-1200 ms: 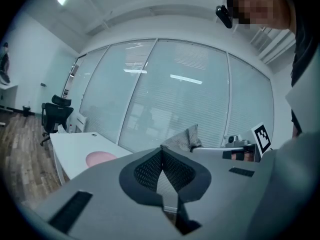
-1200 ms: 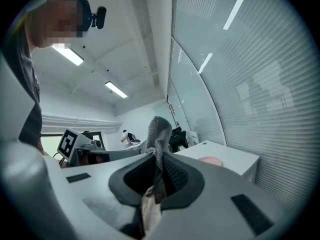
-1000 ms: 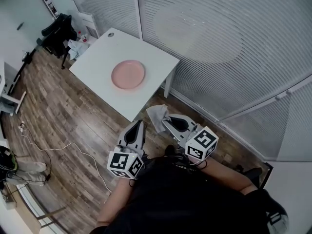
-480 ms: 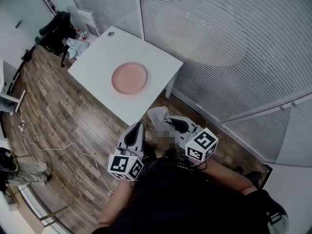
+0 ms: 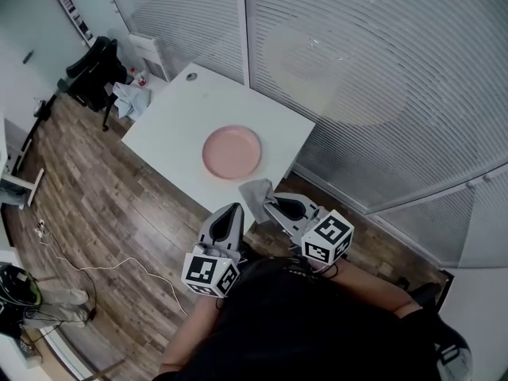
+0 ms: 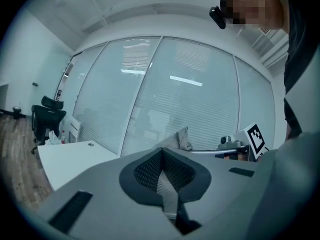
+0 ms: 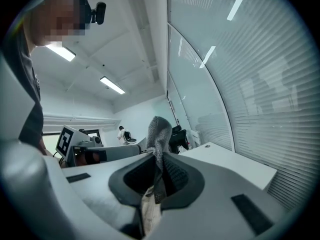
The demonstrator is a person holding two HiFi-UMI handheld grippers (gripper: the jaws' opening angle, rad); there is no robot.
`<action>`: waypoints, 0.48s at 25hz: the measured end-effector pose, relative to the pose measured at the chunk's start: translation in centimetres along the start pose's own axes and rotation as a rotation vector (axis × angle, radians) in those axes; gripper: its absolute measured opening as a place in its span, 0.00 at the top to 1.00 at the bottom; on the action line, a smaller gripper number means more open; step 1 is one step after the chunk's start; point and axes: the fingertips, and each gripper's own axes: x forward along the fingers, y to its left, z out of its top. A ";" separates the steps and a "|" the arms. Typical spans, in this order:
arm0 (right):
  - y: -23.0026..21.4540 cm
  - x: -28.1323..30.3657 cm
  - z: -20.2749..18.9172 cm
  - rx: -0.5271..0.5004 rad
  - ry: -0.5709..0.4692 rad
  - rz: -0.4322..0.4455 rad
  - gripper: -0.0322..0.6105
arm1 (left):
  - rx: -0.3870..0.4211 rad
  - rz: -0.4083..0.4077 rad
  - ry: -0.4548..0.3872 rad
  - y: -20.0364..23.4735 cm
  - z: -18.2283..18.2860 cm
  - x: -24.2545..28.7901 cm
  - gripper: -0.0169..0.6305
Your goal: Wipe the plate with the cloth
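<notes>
A pink plate lies on the white table, near its front right edge. My right gripper is shut on a grey cloth, which sticks up past its tips just short of the table's edge. In the right gripper view the cloth stands up out of the shut jaws. My left gripper is beside it, shut and empty, with its jaws pressed together. From the left gripper view the cloth shows to the right. Both grippers are held level in front of the person, short of the plate.
A glass wall with blinds runs behind and to the right of the table. A black office chair and a stool with cloths stand at the table's far left. A small round fitting sits in the tabletop. A cable lies on the wooden floor.
Both grippers and the person have moved toward the table; the plate and table edge now sit much closer to the tips. The cloth stays gripped in the right gripper.
</notes>
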 end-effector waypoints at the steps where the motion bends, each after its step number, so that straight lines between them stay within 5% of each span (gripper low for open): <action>1: 0.4 1.1 0.4 -0.003 -0.003 0.001 0.89 | 0.001 -0.003 -0.002 1.0 0.6 -0.2 0.95; 12: 2.7 8.6 1.7 -0.029 -0.003 0.014 0.89 | -0.020 -0.005 -0.003 8.4 2.3 -1.9 0.95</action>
